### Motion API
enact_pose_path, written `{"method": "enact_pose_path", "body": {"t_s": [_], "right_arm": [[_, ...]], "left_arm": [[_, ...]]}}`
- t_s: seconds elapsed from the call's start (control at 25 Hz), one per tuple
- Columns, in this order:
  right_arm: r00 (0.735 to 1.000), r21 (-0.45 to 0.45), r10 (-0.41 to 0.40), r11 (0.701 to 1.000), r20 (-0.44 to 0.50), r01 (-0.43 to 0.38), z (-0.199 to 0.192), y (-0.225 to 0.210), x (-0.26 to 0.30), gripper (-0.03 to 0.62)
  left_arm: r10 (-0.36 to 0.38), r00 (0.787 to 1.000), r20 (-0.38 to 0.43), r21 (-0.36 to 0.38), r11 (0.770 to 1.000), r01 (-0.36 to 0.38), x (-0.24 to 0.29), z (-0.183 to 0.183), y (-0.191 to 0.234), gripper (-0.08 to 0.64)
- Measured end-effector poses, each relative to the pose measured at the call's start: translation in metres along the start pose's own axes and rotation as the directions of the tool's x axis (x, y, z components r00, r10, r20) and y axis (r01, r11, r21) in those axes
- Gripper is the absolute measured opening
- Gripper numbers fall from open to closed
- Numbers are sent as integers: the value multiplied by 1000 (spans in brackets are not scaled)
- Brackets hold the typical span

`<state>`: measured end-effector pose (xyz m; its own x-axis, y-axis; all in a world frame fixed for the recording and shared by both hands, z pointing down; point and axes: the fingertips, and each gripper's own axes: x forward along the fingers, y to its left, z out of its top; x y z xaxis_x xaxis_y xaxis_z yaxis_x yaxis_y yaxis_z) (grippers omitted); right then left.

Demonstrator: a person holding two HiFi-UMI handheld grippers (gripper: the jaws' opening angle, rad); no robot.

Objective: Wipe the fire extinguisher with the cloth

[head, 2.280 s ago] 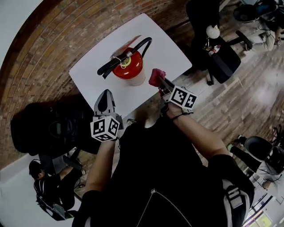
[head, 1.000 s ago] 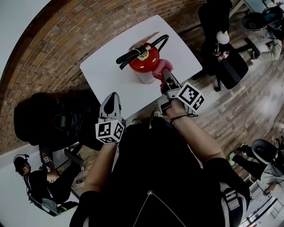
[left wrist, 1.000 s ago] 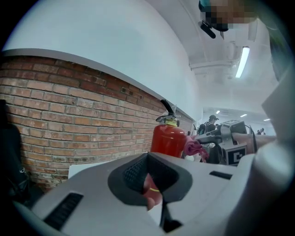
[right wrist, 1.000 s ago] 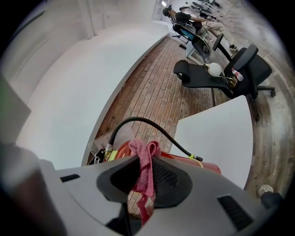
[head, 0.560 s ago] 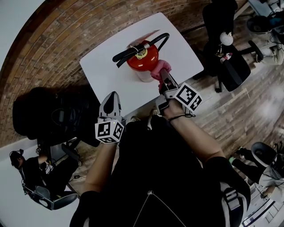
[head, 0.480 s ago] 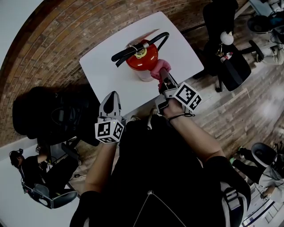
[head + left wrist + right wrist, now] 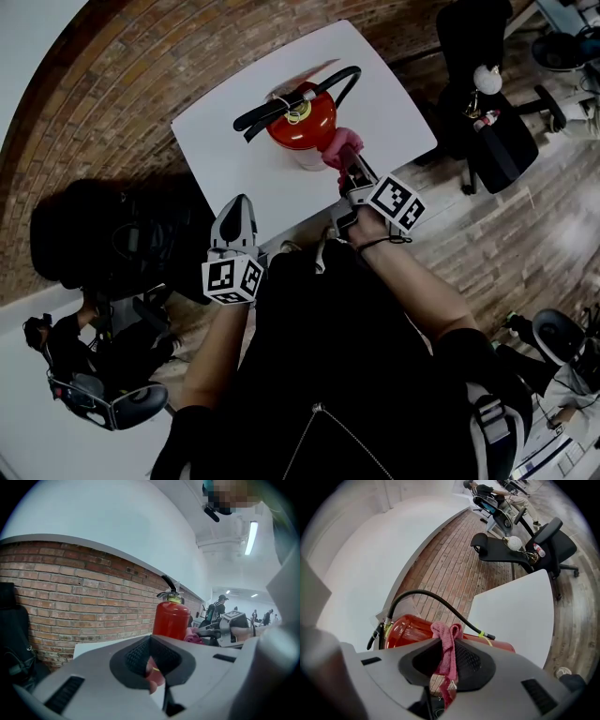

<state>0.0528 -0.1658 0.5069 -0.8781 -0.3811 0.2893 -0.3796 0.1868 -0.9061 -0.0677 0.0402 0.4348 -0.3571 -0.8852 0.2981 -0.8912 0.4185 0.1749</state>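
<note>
Two grippers at a white table (image 7: 225,150) — one idle, one busy.
At the left, the left gripper (image 7: 238,202) hangs over the table's near edge, its jaws pressed together with nothing clamped, well apart from the fire extinguisher (image 7: 302,120). The red fire extinguisher stands upright near the middle of the tabletop, its black handle pointing left and its black hose (image 7: 345,81) arching off to the right. The pink cloth (image 7: 341,145) is bunched against its near right side, touching the cylinder. The right gripper (image 7: 347,161) is clenched on that cloth — its own view shows the fabric pinched between the pads (image 7: 468,660). Further right, off the table, stands a black office chair (image 7: 487,112).
</note>
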Motion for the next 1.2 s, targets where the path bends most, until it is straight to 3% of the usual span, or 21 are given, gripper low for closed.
{"method": "enact_pose_path", "body": {"t_s": [1.2], "right_arm": [[991, -12, -136, 991, 3, 136, -31, -82, 27, 87]], "left_arm": [[61, 998, -19, -35, 997, -62, -18, -15, 17, 28]]}}
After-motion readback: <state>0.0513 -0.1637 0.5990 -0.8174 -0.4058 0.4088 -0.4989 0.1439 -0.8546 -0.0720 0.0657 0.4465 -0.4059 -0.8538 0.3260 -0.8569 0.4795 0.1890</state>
